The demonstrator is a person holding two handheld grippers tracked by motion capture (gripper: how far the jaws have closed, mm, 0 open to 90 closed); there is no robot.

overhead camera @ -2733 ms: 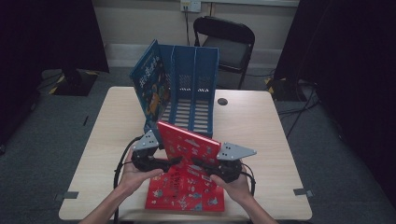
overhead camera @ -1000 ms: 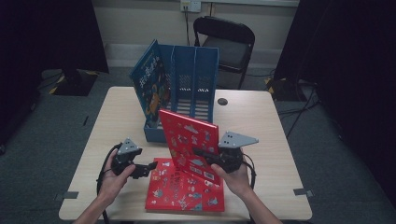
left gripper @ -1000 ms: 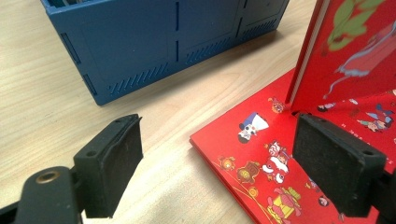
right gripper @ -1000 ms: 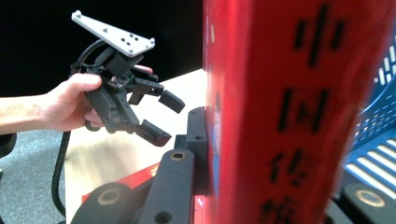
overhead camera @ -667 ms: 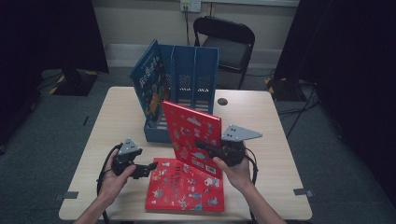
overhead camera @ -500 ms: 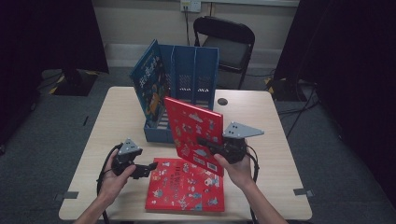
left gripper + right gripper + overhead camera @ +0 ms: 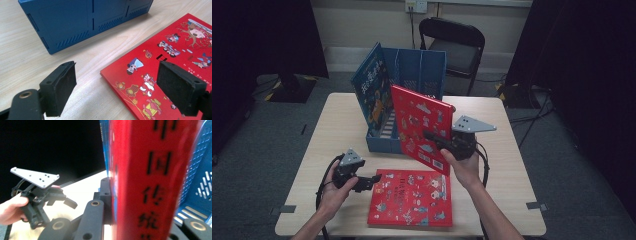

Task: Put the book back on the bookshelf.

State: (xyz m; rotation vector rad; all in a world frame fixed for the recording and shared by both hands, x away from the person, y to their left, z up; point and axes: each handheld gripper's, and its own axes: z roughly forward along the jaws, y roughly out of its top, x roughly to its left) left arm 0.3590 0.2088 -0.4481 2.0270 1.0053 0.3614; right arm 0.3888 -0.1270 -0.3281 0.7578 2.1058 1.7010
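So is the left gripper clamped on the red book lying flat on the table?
No, the left gripper has its jaws wide apart above the flat red book, gripping nothing.

The lifted book (image 7: 422, 127) is bright red with small multicoloured cartoon figures; its spine carries black characters. The flat book (image 7: 412, 197) is the same red with like figures. The file rack (image 7: 417, 70) is deep blue, the tabletop (image 7: 327, 130) pale wood-grain, each gripper black.

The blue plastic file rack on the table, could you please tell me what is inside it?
A blue picture book leans in the blue plastic file rack's left slot; the raised red book covers the lower right slots.
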